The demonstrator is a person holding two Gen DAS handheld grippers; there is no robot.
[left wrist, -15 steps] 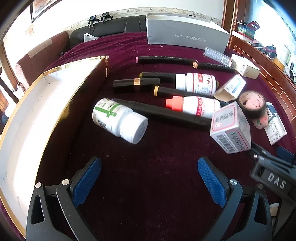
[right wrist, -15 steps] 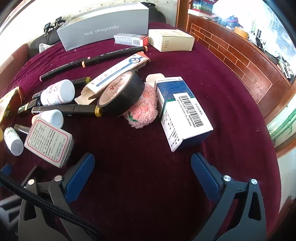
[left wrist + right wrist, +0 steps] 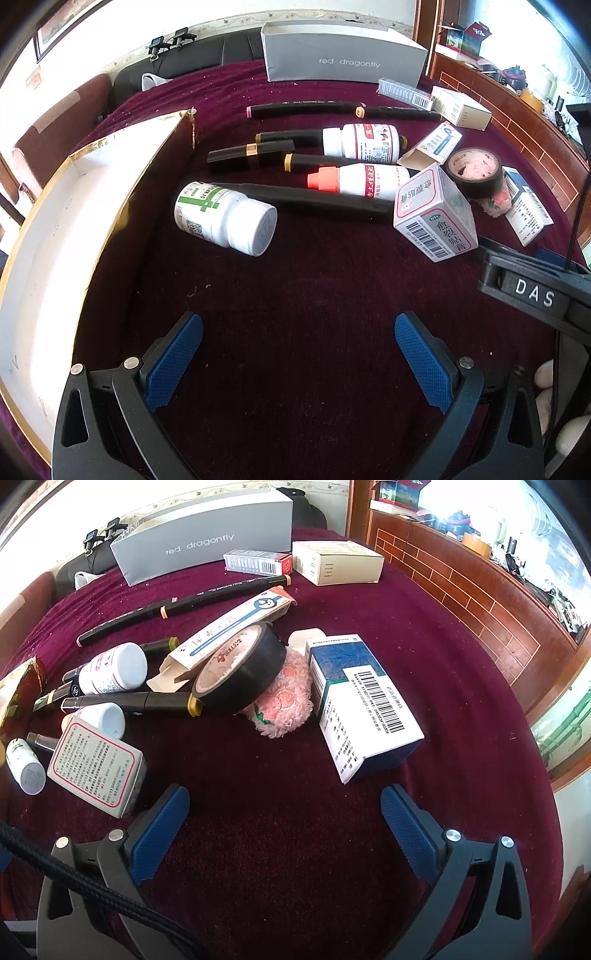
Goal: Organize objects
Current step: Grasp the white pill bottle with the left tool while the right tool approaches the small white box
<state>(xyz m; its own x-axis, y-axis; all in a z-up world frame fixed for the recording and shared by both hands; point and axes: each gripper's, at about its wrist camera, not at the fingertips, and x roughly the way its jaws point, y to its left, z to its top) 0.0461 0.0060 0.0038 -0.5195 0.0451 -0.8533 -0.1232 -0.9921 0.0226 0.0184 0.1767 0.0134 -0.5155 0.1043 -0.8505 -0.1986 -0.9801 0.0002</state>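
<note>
Loose items lie on a maroon cloth. In the left wrist view, a white pill bottle with a green cross [image 3: 225, 218] lies on its side ahead of my open left gripper [image 3: 299, 332], beside black markers [image 3: 314, 201], an orange-capped bottle [image 3: 360, 180] and a pink-edged medicine box [image 3: 436, 214]. An open gold-rimmed white box [image 3: 74, 229] stands to the left. In the right wrist view, a blue-and-white carton [image 3: 362, 705] lies just beyond my open right gripper [image 3: 284, 805], next to a black tape roll [image 3: 240, 672] and a pink fluffy thing [image 3: 284, 701]. Both grippers hold nothing.
A grey shoe box [image 3: 203, 535] stands at the back, with small cartons [image 3: 336, 563] beside it. A wooden wall panel [image 3: 461, 590] runs along the right. A dark sofa [image 3: 192, 62] lies behind the cloth. The right gripper's body [image 3: 532, 291] shows at the left view's right edge.
</note>
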